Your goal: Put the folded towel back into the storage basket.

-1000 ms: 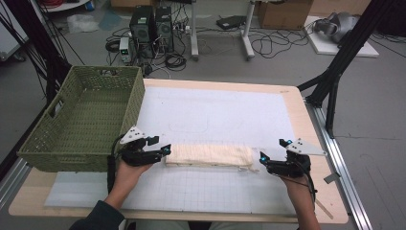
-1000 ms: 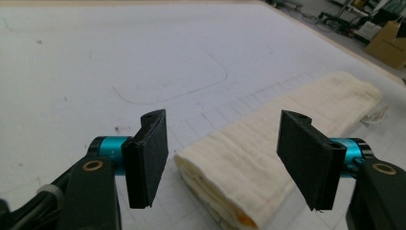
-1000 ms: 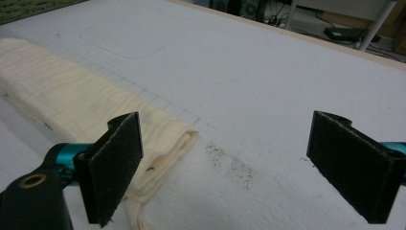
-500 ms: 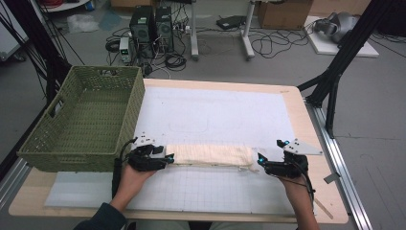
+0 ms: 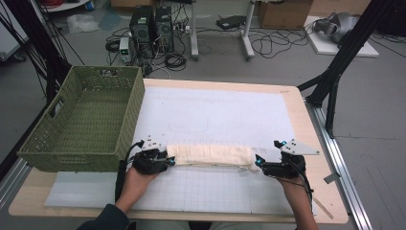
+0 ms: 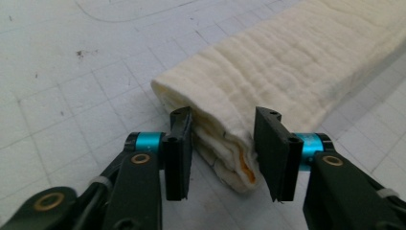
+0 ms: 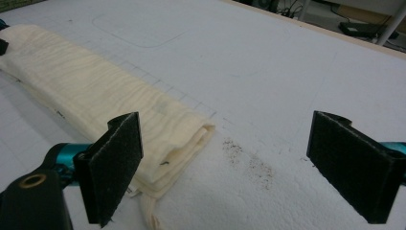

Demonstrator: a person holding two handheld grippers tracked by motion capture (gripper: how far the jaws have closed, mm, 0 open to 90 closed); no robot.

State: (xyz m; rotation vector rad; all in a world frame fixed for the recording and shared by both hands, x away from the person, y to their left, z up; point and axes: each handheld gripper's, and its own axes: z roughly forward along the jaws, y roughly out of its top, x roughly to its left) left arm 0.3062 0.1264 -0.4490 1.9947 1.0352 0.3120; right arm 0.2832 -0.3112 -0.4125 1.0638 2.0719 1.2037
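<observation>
Left gripper view: left tool [image 6: 222,153] has been closing around the folded cream towel's [image 6: 287,72] end, far end cropped; right tool [image 7: 234,167] gapes wide.

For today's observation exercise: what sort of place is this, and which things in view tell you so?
Probably a lab or workshop. Computer towers and loose cables lie on the floor behind a table with a gridded mat, framed by black metal struts.
</observation>
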